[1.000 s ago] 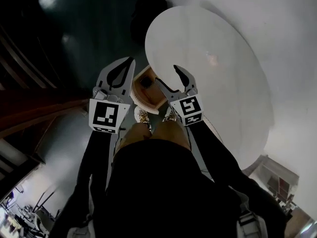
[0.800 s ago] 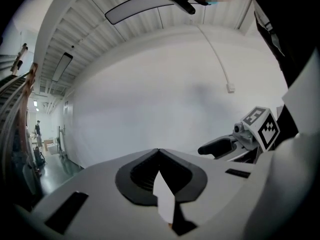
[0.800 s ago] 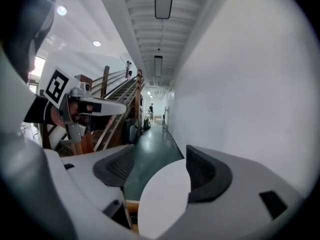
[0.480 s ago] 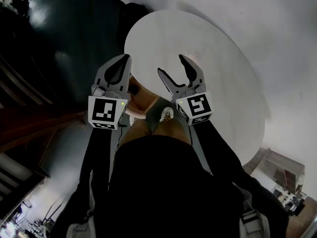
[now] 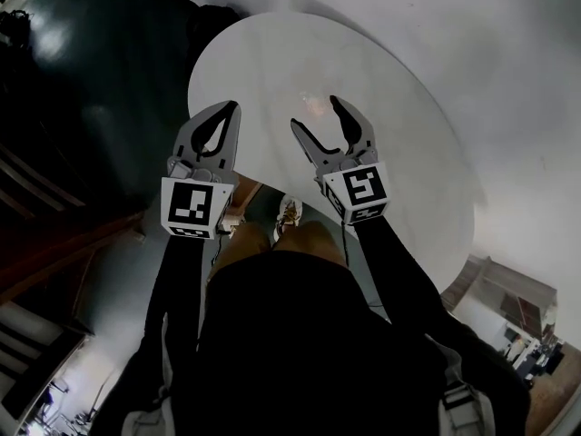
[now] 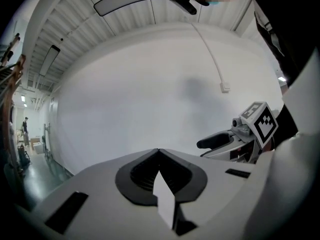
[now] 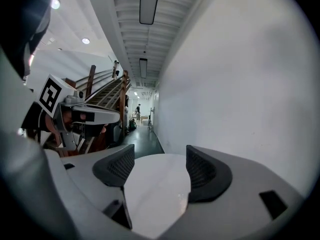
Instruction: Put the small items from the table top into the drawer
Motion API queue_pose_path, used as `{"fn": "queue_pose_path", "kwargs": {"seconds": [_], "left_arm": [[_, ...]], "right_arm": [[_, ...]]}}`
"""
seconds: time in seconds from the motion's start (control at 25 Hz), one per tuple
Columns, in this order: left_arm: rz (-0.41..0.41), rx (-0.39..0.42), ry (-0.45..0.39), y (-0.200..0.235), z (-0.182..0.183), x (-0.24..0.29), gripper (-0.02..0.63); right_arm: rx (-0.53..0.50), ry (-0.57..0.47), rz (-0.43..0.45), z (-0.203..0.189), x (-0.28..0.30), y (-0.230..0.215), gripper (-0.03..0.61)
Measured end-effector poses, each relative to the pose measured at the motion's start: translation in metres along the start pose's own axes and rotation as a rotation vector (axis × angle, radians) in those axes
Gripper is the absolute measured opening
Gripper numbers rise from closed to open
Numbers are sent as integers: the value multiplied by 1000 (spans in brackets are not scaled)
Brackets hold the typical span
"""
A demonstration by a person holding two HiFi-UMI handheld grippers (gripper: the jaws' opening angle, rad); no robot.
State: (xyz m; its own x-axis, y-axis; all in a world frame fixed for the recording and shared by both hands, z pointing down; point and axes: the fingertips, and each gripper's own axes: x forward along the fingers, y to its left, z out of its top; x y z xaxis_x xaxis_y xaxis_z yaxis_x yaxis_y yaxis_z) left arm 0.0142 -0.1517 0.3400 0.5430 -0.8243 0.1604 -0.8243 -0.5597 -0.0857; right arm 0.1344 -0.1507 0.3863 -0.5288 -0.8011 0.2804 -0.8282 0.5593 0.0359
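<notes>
In the head view the white oval table top (image 5: 399,171) lies ahead with no small item showing on it, only a faint pinkish glint (image 5: 313,106). My left gripper (image 5: 232,111) is shut and empty, hovering at the table's near-left edge. My right gripper (image 5: 316,116) is open and empty over the near part of the table. The left gripper view has its jaws (image 6: 159,150) closed, pointing at a white wall. In the right gripper view the open gripper (image 7: 160,156) frames bare table top (image 7: 155,194). A sliver of a wooden piece (image 5: 235,197), possibly the drawer, shows under the table edge.
The person's legs and a shoe (image 5: 289,213) are below the grippers by the table's near edge. Dark floor (image 5: 82,80) lies left of the table, a white wall (image 5: 508,62) to its right. Wooden stairs (image 7: 107,91) and a corridor stand beyond the table.
The view has swung so the table sits further left. Both grippers now reach over its near edge. The wooden drawer, plain a second ago, is almost hidden. Jaw states are unchanged.
</notes>
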Motion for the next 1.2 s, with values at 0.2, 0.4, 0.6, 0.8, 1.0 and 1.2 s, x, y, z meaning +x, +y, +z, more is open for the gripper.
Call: {"fn": "queue_pose_path", "kwargs": {"seconds": [0.2, 0.4, 0.6, 0.8, 1.0, 1.2], "left_arm": [[-45, -9, 6, -31, 1, 24, 14], [-51, 6, 51, -48, -8, 36, 14], [12, -31, 73, -38, -14, 34, 14], [67, -29, 108, -27, -21, 20, 14], [105, -47, 124, -18, -29, 10, 14], [103, -32, 117, -10, -30, 9, 14]], "right_arm": [[23, 56, -4, -27, 0, -29, 336], [57, 219, 17, -93, 34, -57, 336], [57, 382, 28, -161, 74, -78, 336], [71, 540, 48, -214, 91, -83, 334], [31, 571, 37, -228, 89, -85, 147], [24, 518, 24, -204, 84, -82, 146]]}}
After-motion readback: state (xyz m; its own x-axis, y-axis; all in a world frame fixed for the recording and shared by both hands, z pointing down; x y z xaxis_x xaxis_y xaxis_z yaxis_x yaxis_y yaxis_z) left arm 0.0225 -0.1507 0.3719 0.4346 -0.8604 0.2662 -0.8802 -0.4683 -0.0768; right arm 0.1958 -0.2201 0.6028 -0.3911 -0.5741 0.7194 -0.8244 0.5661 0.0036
